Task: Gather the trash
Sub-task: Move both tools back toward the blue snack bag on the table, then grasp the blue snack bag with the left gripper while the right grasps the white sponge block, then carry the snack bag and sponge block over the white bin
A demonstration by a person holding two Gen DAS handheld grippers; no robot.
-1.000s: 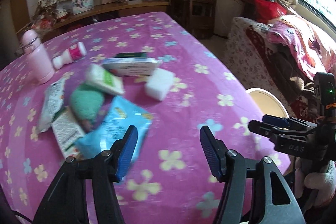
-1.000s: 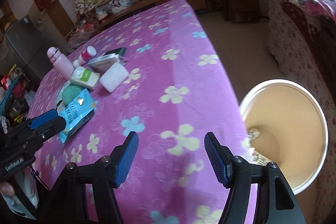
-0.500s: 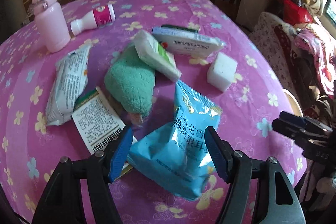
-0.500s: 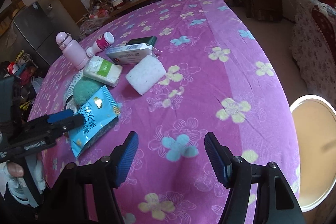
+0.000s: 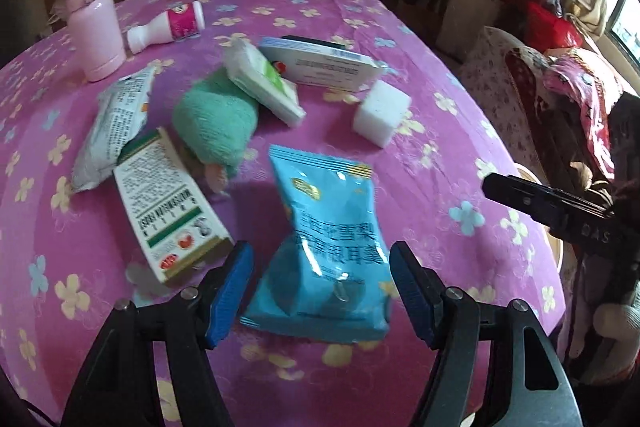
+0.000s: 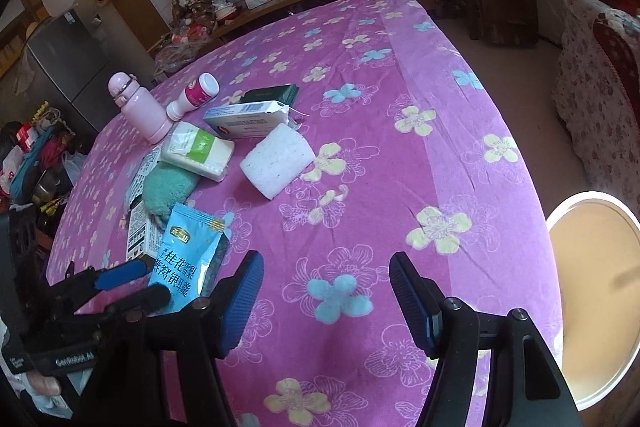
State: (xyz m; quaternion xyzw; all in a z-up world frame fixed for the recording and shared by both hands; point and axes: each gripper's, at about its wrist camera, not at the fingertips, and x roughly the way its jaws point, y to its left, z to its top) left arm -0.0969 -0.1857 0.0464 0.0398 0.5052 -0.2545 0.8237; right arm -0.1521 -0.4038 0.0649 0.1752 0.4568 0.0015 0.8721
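A blue snack packet (image 5: 328, 247) lies on the purple flowered tablecloth (image 5: 440, 155). My left gripper (image 5: 320, 277) is open, its blue pads on either side of the packet's near end. Behind it lie a green-and-white carton (image 5: 168, 207), a silver wrapper (image 5: 114, 131), a green towel (image 5: 216, 123), a tissue pack (image 5: 262, 85), a flat box (image 5: 324, 65) and a white sponge (image 5: 382, 113). My right gripper (image 6: 324, 293) is open and empty over bare cloth. The packet (image 6: 188, 259) and the left gripper (image 6: 128, 285) show at its left.
A pink bottle (image 5: 94, 23) stands and a small white-and-pink bottle (image 5: 168, 27) lies at the far left. A round white bin (image 6: 592, 299) stands on the floor off the table's right edge. A sofa (image 5: 560, 99) is to the right.
My left gripper has moved forward and down, so the blue packet now lies between its open fingers. The right gripper has swung left, away from the bin and towards the table.
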